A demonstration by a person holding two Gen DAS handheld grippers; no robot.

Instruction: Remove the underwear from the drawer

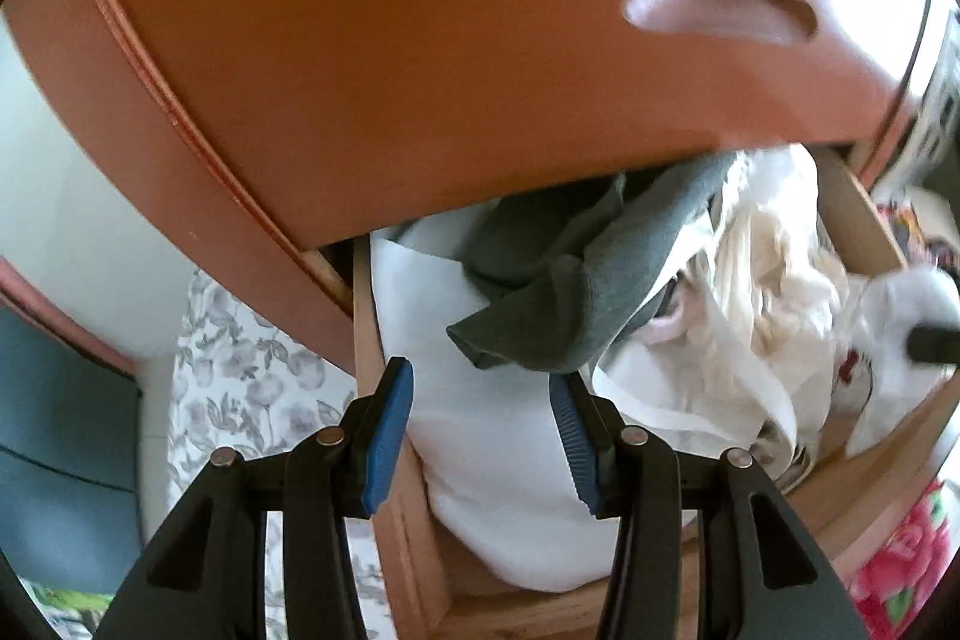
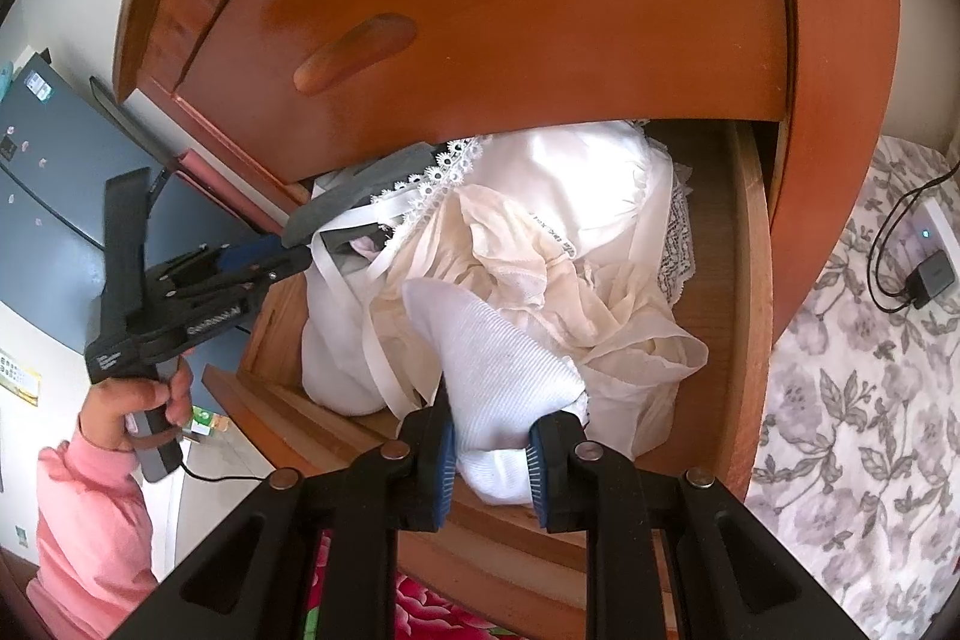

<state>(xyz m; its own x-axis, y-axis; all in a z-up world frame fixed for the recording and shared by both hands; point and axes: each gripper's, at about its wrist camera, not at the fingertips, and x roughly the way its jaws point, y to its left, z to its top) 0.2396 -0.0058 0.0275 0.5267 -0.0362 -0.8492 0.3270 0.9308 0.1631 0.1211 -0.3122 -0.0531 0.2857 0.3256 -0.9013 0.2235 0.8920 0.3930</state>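
The drawer (image 2: 744, 280) stands pulled out under the closed one above, so the heap of laundry inside lies exposed to both tools from above. Right tongs (image 2: 491, 451) are down at the near edge of the pile, pads pinched on a white ribbed garment (image 2: 492, 346), which humps up out of the heap, looking ready to lift. Whether that piece is the underwear itself I can't say for sure; cream lacy pieces (image 2: 540, 250) crowd behind it, all inside the drawer. Left tongs (image 1: 480, 394) hang over the far-left corner, jaws about half apart with nothing between the blue pads (image 1: 393, 418). A grey garment (image 1: 558, 292) droops just ahead of them, and in the right view its edge seems to meet the tips; touching or not is unclear. My read: 1 hand lifts, the other is placed to clear the grey cloth.
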